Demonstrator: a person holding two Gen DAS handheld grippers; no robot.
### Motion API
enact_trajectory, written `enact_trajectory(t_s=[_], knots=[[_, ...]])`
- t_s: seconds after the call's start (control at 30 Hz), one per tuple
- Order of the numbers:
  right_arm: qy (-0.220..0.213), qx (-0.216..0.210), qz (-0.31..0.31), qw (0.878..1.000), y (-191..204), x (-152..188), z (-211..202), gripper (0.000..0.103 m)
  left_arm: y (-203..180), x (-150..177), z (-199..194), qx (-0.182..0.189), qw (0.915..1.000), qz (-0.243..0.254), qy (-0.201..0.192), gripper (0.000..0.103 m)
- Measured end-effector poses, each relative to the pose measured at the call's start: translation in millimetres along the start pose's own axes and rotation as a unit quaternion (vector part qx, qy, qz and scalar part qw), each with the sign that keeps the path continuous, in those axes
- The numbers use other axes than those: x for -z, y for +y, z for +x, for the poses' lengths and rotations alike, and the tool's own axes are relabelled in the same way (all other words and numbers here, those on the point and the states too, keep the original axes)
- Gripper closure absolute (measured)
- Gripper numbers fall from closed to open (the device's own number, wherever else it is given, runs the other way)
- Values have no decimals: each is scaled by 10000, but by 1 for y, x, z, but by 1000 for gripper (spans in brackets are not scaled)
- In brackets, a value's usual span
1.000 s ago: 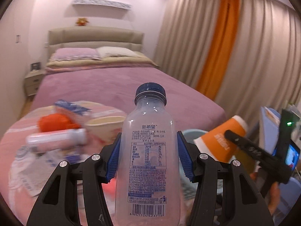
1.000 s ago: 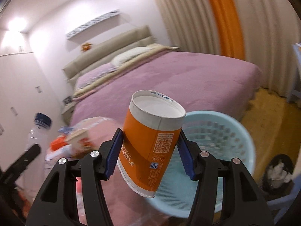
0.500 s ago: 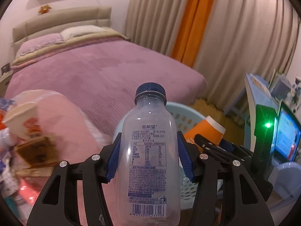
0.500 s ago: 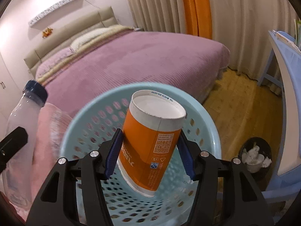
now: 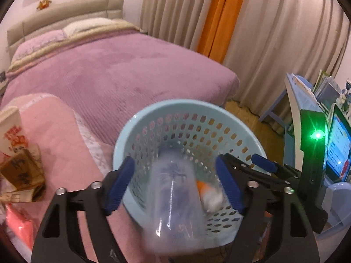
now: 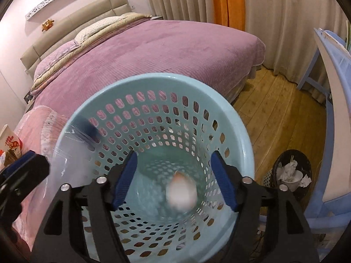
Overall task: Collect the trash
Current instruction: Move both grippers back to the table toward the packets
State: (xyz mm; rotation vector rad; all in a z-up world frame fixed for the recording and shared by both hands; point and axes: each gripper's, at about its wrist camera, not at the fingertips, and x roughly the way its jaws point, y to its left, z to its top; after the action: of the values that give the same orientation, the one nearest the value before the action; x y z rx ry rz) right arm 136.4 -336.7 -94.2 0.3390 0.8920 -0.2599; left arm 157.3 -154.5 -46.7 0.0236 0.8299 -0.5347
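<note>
Since half a sec ago both items are dropping free: clear bottle [image 5: 175,197], blurred, long axis roughly upright, cap end pointing away into the blue basket [image 5: 140,122]; orange cup [image 6: 181,191] falling inside, orientation too blurred to tell. Left gripper [image 5: 175,184] & right gripper [image 6: 173,179] jaws have just been opening, touching nothing, w/ bed [image 6: 175,50] behind.

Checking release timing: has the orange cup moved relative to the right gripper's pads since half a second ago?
Yes. The jaws have just opened, and the orange cup has dropped from between the blue pads into the blue basket, blurred.
</note>
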Motion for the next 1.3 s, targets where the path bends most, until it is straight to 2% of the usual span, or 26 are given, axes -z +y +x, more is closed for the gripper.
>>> enact_trajectory(t_s=[0.07,0.17,0.43,0.63,0.87,1.07,1.3], knots=[[-69,8,-35,10000,4,0,-8,29,0,0,-11,-83,9999,17,-105,22],[-194,-71,-156,9997,14,0,-20,28,6,2,-32,-311,9989,-41,-342,17],[-585,-461,-547,9957,51,3,-61,28,27,10,-88,-447,9954,-307,-792,16],[-1018,-794,-1030,9863,87,10,-97,28,46,22,-136,-587,9902,-446,-1190,16],[-1357,-1310,-1609,9688,135,28,-125,28,93,46,-191,-1106,9784,-750,-1576,16],[-1290,-1605,-2034,9572,179,50,-125,28,154,78,-225,-1609,9675,-1213,-1529,16],[-847,-1963,-2316,9490,223,74,-98,28,208,124,-231,-1712,9626,-1820,-1045,16]])
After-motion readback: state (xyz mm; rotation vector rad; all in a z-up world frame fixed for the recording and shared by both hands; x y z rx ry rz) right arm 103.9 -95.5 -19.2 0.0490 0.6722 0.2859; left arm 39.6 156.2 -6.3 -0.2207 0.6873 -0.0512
